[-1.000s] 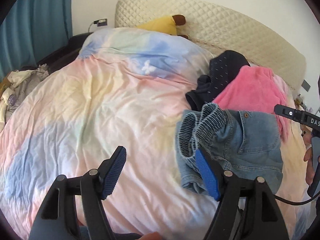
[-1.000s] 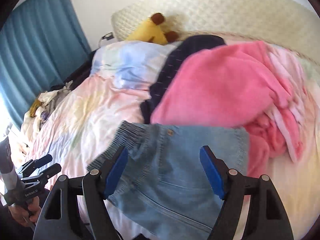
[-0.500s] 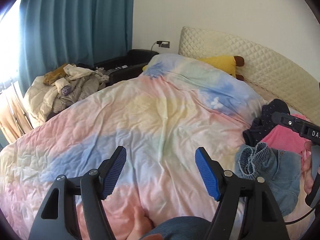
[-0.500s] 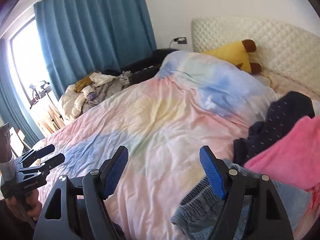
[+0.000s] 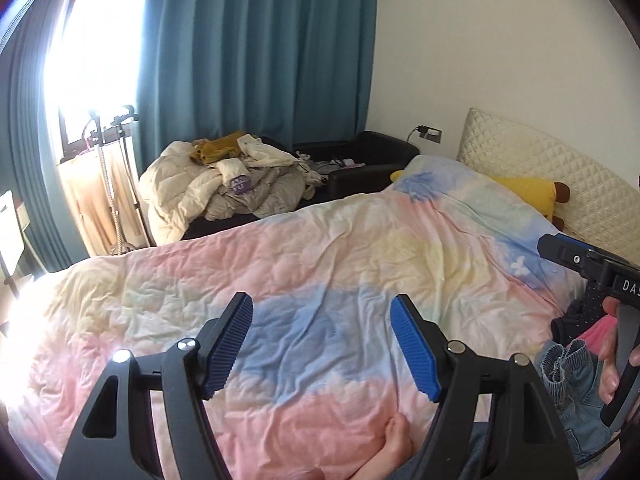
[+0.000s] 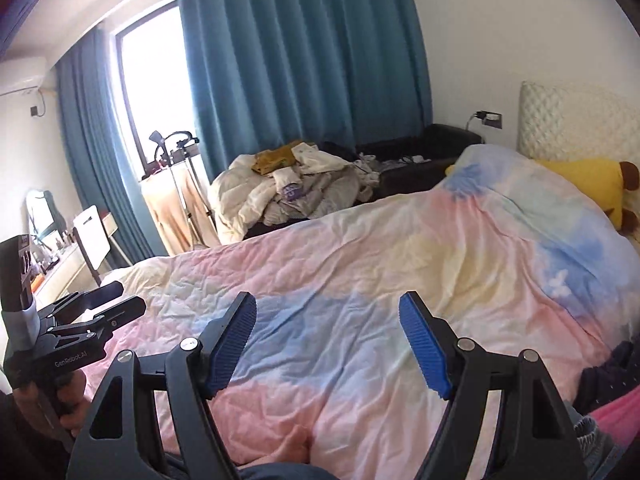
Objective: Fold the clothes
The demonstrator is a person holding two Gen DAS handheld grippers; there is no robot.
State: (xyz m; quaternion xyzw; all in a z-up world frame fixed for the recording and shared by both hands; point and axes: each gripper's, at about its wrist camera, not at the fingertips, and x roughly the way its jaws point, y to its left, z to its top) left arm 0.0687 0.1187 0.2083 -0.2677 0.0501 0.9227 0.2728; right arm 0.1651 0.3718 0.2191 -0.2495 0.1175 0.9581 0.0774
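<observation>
I hold two claws above the wide pastel pink, blue and yellow quilted duvet (image 5: 320, 264). My left black two-finger gripper with ribbed blue pads (image 5: 322, 344) stands with its jaws spread wide and nothing between them; my right black gripper with the same blue pads (image 6: 328, 344) is just as wide apart and equally empty. Both hang above the blue band of the cover, touching no garment.

Three garments lie bunched together at the right edge of the bed: one pair of light-blue denim shorts with a gathered elastic waist (image 5: 572, 384), one dark navy dotted garment (image 5: 570, 322) just behind it, and one bright pink fleecy garment (image 5: 598, 332) between them, mostly hidden. All three are crumpled, none folded.

One yellow plush toy with brown ears (image 5: 528, 196) rests against the cream quilted headboard (image 5: 560, 168). Two teal curtains (image 6: 304, 60) flank one bright window.
</observation>
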